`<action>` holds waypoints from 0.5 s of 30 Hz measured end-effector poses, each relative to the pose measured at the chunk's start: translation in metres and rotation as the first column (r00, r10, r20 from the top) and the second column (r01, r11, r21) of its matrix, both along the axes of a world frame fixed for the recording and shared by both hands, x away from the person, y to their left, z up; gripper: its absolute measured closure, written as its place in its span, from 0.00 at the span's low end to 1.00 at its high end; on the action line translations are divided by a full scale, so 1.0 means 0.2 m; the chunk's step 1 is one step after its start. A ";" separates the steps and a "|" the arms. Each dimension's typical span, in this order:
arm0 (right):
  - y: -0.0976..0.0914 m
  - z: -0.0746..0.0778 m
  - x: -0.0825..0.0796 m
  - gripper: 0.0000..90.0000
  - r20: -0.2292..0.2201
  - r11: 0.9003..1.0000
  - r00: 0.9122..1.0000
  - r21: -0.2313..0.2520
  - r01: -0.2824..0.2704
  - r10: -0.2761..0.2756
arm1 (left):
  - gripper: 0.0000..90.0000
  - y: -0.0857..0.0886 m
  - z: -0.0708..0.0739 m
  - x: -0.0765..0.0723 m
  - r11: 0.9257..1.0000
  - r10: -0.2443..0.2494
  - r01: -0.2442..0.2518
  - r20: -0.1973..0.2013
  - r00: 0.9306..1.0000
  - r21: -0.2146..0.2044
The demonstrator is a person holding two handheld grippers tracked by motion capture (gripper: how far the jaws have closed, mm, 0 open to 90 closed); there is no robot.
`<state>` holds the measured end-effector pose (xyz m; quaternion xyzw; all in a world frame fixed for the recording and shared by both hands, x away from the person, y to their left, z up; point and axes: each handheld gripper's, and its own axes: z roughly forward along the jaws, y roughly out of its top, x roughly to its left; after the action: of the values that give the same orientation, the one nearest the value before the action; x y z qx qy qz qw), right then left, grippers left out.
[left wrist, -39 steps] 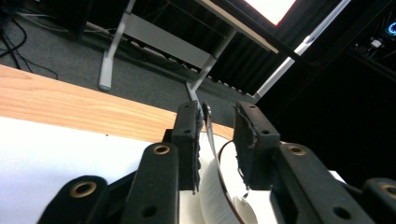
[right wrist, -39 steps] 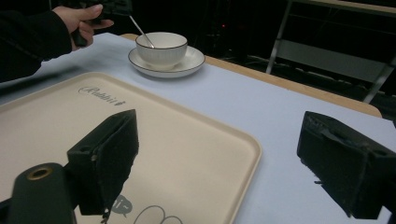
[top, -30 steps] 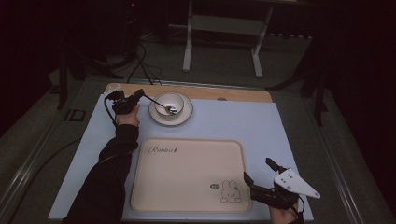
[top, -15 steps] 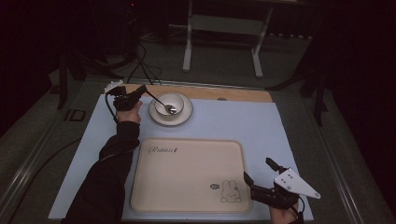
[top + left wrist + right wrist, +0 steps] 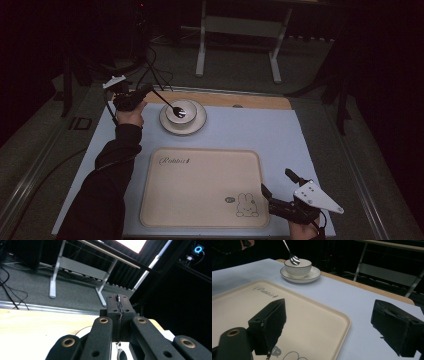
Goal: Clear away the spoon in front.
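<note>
My left gripper [image 5: 146,91] is at the table's far left, shut on the handle of a metal spoon [image 5: 170,102]. The spoon slants down to the right, its head hanging over a white bowl [image 5: 183,114] that sits on a saucer [image 5: 199,124]. In the left gripper view the jaws [image 5: 118,305] are pressed together on the thin handle. The right gripper view shows the spoon [image 5: 292,254] just above the bowl [image 5: 297,267]. My right gripper [image 5: 278,183] is open with nothing between its jaws, by the front right corner of a beige tray [image 5: 200,185]; its jaws [image 5: 334,322] straddle the tray's edge [image 5: 342,322].
A pale blue mat [image 5: 260,130] covers the table, with a wooden strip [image 5: 250,101] along the far edge. The tray bears a rabbit drawing [image 5: 246,206] near my right gripper. A metal table frame [image 5: 235,30] and cables [image 5: 155,70] lie on the floor beyond.
My left gripper has risen with the spoon, so the spoon's head now hangs higher over the bowl. The right gripper has stayed where it was.
</note>
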<state>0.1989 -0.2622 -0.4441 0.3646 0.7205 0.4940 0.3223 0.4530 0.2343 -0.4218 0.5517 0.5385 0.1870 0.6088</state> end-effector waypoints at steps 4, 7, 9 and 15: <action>0.00 0.00 0.00 0.14 0.005 1.000 1.000 -0.001 0.001 -0.001 | 1.00 0.02 0.05 -0.02 0.999 -0.028 0.028 0.002 1.000 0.017; 0.00 0.00 0.00 0.14 0.006 1.000 1.000 -0.003 0.001 -0.001 | 1.00 0.03 0.07 -0.04 0.998 -0.047 0.047 0.004 0.999 0.029; 0.00 0.00 0.00 0.14 0.006 1.000 1.000 -0.002 0.001 -0.001 | 1.00 0.04 0.09 -0.05 0.998 -0.055 0.054 0.005 0.998 0.035; 0.01 0.00 0.00 0.14 0.008 1.000 1.000 -0.004 0.000 0.000 | 1.00 0.05 0.16 -0.08 0.993 -0.112 0.111 0.007 0.994 0.048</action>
<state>0.1980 -0.2605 -0.4436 0.3620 0.7200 0.4942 0.3261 0.4375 0.2452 -0.3899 0.5944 0.4994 0.1682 0.6075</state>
